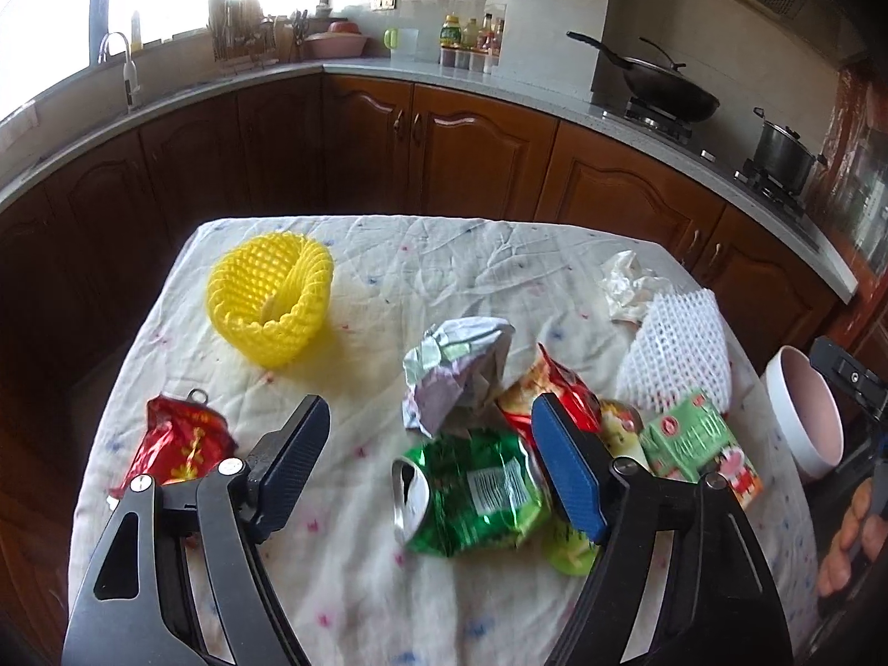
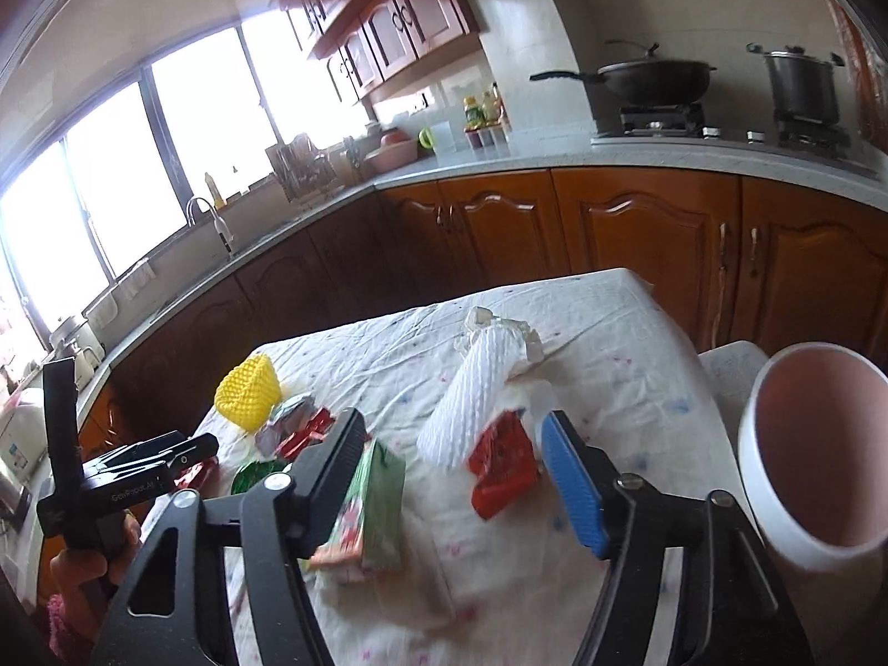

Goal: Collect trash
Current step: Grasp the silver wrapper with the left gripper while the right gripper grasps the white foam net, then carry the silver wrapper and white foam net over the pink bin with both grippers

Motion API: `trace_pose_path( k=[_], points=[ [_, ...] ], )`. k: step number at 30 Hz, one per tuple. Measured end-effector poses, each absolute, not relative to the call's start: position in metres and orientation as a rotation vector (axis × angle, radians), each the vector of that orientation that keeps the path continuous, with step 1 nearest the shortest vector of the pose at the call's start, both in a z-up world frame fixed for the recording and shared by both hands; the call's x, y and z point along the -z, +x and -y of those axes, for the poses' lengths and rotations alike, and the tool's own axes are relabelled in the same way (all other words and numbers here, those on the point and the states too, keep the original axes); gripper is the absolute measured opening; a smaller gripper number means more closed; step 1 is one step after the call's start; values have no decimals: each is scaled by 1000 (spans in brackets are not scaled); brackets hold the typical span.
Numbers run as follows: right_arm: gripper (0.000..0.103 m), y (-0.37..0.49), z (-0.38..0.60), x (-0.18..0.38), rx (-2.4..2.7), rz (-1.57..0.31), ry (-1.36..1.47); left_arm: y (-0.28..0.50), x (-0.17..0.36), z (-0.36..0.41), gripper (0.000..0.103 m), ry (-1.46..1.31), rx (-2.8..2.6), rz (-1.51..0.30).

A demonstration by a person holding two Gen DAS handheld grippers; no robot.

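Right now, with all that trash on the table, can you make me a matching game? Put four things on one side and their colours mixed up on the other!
Things:
1. foam fruit net shaped like a bowl
2. crushed can
3. flat foam net
4. trash bin

Colours:
A. green
B. pink inside
C. yellow
D. white

Pairs: 1-C, 2-A, 3-D, 4-B

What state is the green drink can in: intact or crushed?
Crushed: the green can lies flattened on its side, walls crumpled, its open top facing left.
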State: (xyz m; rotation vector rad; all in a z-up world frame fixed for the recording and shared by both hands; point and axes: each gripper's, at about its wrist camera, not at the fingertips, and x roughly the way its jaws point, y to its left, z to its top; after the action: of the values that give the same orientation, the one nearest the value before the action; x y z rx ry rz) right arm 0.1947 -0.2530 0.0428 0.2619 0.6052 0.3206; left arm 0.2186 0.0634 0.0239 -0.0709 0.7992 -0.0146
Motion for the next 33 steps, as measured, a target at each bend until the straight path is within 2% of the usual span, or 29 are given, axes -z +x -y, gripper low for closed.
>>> trace_pose_path(
  k=[11,13,14,15,16,17,18,23,33],
  points=[
    [59,269,236,-18,-342,-751,264,278,0,-60,75,-57,51,-914],
    [57,279,233,-11,-348,-781,254,284,7,-58,71,-46,53,-933],
    [53,281,231,-8,-352,-791,254,286,10,-57,63,-42,58,-945],
    [45,284,230,-4,-356,-808,255,289,14,-56,50,-37,64,-959],
    [37,287,229,0,-359,-824,255,291,17,-55,42,-33,73,-972],
    [20,289,229,3,-366,-836,260,292,19,-54,29,-31,81,-977],
    [10,289,229,5,-373,-842,266,292,19,-52,29,-23,82,-973],
    [9,280,230,-4,-404,-796,278,283,9,-48,21,-11,90,-921],
    [9,246,252,-45,-428,-670,323,251,-49,-37,20,-77,156,-780]
  ],
)
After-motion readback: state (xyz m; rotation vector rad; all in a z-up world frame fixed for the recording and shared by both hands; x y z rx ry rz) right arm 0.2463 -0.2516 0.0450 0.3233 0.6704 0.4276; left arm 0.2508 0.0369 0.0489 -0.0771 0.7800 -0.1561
